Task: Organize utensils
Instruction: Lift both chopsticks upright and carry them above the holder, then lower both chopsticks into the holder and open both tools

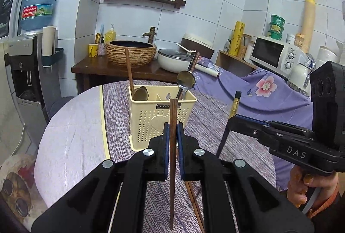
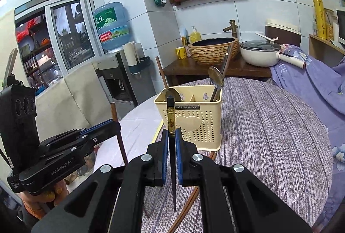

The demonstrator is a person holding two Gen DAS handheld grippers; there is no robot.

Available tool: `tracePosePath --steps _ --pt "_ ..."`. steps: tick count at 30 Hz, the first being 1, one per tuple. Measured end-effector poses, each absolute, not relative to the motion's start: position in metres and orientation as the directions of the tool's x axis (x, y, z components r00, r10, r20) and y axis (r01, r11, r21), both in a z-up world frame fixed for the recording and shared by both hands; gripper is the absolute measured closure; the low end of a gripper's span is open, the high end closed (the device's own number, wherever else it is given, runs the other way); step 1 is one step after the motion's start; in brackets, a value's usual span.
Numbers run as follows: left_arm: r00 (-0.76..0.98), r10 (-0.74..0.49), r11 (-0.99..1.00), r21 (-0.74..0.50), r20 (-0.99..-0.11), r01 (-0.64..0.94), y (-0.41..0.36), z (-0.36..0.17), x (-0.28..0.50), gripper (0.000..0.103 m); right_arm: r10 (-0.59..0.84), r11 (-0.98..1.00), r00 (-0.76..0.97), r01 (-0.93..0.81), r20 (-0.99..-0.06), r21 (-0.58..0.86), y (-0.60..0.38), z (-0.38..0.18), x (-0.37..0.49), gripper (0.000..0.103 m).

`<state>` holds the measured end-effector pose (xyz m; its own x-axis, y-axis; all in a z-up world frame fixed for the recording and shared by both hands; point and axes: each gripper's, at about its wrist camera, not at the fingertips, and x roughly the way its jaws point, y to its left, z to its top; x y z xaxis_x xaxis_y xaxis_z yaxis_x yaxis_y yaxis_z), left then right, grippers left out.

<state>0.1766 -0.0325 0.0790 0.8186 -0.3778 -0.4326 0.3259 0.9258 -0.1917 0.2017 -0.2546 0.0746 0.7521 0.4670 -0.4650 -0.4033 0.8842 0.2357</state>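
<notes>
A cream perforated utensil holder (image 1: 160, 120) (image 2: 195, 116) stands on the round table, holding a wooden spoon (image 1: 138, 93), a metal spoon (image 1: 185, 80) (image 2: 215, 76) and chopsticks. My left gripper (image 1: 172, 131) is shut on a brown wooden chopstick (image 1: 173, 159), held upright just in front of the holder. To its right, my right gripper (image 2: 172, 136) (image 1: 237, 116) is shut on a black chopstick with a gold end (image 2: 171, 121) (image 1: 235, 103), also upright, near the holder's front. More chopsticks (image 2: 189, 202) lie on the table below the grippers.
The table carries a purple striped cloth (image 2: 269, 125) with a pale part on the left (image 1: 71, 136). Behind stand a wooden counter with a woven basin (image 1: 130, 53) and a white pot (image 1: 174, 59), a water dispenser (image 1: 23, 65), and a purple floral cover (image 1: 258, 93). A person's hand (image 1: 306, 187) grips the right tool.
</notes>
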Motion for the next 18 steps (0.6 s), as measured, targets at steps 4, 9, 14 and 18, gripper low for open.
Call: tracePosePath --steps 4,9,14,18 --pt "0.828 -0.380 0.925 -0.189 -0.413 0.330 -0.031 0.090 0.177 0.096 0.456 0.890 0.773 -0.409 -0.441 0.203 -0.250 0.086 0.200 0.096" --pt "0.851 -0.370 0.929 -0.148 -0.372 0.339 -0.037 0.117 0.182 0.096 0.434 0.900 0.804 -0.411 -0.407 0.147 -0.243 0.112 0.206 0.096" --pt "0.875 -0.348 0.937 -0.085 -0.337 0.340 -0.045 0.155 0.198 0.096 0.409 0.910 0.832 -0.403 -0.376 0.096 -0.242 0.149 0.219 0.096" --pt "0.882 -0.350 0.936 -0.083 -0.315 0.342 -0.044 0.185 0.216 0.096 0.398 0.915 0.847 -0.392 -0.352 0.093 -0.246 0.178 0.232 0.096"
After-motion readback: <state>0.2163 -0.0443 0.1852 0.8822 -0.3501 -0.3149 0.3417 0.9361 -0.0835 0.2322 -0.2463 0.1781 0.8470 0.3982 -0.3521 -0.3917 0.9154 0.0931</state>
